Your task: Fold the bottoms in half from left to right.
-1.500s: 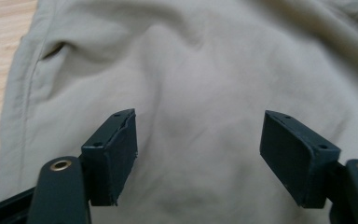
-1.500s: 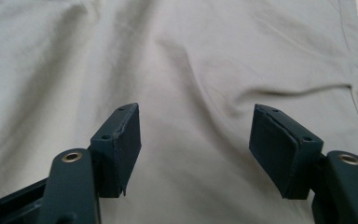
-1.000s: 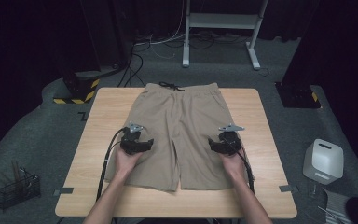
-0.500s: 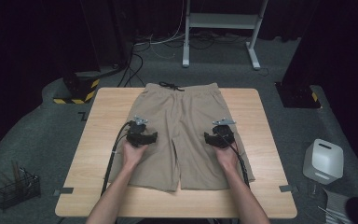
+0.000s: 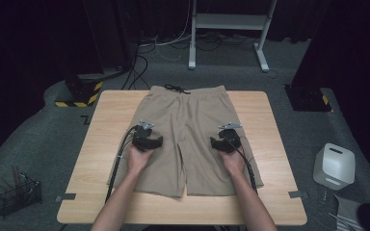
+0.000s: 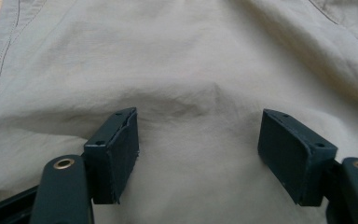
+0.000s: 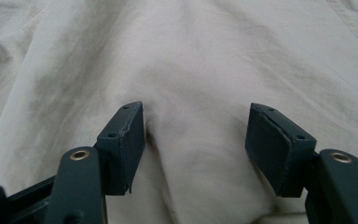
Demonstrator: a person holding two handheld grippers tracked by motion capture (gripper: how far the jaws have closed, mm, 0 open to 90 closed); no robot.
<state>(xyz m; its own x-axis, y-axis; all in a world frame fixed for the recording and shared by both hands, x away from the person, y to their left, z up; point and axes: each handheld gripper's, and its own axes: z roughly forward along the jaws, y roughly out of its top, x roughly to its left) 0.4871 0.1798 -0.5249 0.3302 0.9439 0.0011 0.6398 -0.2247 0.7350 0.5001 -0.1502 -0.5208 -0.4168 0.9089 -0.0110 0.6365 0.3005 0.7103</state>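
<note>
I see the shorts (image 5: 192, 134) flat on the table (image 5: 270, 192), long axis running away from me, waistband at the far edge, legs toward me. My left gripper (image 6: 198, 149) and right gripper (image 7: 196, 144) press one leg each, jaws spread wide, gripping nothing.

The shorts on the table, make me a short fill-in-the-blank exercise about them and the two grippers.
1. The beige shorts lie flat on a wooden ____.
2. The waistband drawstring is at the edge ____ from the person.
3. The left gripper and the right gripper both have their fingers ____.

Missing words: table; farthest; open
</note>
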